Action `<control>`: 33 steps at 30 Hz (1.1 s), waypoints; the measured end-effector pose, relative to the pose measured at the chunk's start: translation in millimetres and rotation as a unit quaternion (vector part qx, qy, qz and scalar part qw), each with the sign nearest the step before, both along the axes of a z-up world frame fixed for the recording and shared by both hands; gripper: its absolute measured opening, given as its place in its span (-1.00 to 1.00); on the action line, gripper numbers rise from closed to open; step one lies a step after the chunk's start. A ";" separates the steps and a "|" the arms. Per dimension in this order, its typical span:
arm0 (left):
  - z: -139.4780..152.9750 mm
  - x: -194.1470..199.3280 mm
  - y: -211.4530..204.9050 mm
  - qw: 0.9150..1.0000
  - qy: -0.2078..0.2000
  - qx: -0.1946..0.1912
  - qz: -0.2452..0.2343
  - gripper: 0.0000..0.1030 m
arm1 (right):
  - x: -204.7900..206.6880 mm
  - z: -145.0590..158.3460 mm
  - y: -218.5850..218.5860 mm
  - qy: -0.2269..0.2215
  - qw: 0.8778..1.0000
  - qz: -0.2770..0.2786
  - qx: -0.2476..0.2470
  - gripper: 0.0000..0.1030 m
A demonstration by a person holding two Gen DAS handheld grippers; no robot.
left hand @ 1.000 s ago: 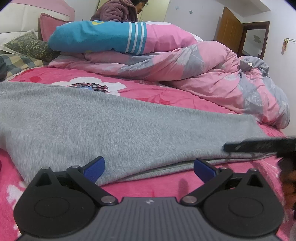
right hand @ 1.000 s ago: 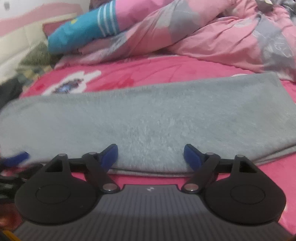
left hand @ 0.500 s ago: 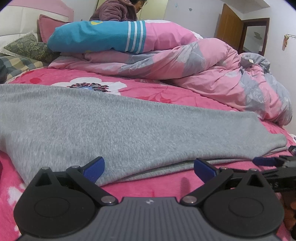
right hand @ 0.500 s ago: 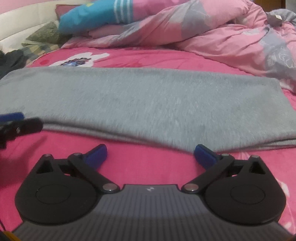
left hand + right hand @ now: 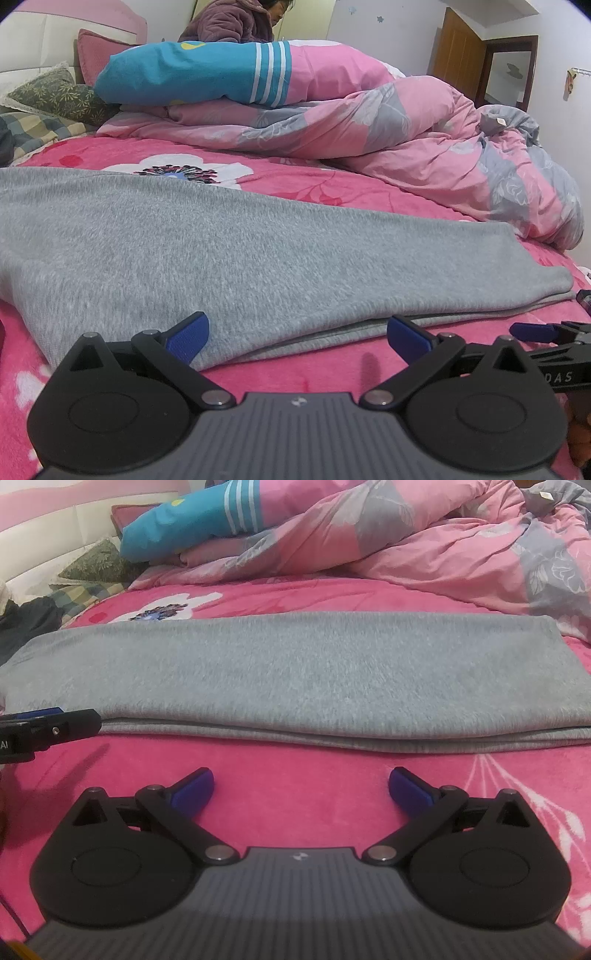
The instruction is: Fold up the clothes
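Both claws, left claw [image 5: 297,334] and right claw [image 5: 300,788], gape wide, empty; gray garment [image 5: 295,679] looks soft, floppy, so pinch its layered near edge

Folded garment [image 5: 258,258] lies flat across the bed [image 5: 332,369], long edge toward both grippers. Left gripper [image 5: 297,338] at its near edge, left finger over the cloth. Right gripper [image 5: 301,786] over bare bed just before the edge, apart from it. Behind garment: heaped quilt [image 5: 424,147], pillow [image 5: 207,70] on top, cushions [image 5: 55,96] far left, person [image 5: 236,22] behind pillow
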State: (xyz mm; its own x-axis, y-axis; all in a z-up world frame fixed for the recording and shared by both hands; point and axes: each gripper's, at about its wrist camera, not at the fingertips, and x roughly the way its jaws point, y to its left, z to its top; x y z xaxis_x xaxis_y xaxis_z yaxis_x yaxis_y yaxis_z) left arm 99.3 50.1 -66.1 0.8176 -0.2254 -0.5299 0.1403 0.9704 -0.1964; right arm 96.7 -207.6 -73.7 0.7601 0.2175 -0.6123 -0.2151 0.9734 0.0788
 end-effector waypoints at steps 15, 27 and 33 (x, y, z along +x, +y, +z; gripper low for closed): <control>-0.9 0.0 -2.7 1.000 -0.001 0.009 0.001 1.00 | -1.6 -1.8 0.7 -0.008 1.000 -0.002 0.001 0.98; -2.2 -0.7 -17.1 0.998 0.002 0.057 0.002 1.00 | -1.1 -2.5 1.3 -0.010 1.000 -0.002 -0.002 0.98; -4.2 -1.4 -38.6 0.991 0.007 0.132 0.005 1.00 | -0.8 -2.8 1.8 -0.009 1.000 -0.003 -0.003 0.98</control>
State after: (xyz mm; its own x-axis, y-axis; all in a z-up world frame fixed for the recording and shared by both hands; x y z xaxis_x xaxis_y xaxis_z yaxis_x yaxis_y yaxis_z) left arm 97.9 11.5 -70.3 0.8112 -0.0692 -0.5806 0.1293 0.9896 0.0628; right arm 95.9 -205.8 -76.5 0.7729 0.2096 -0.5990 -0.2108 0.9751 0.0691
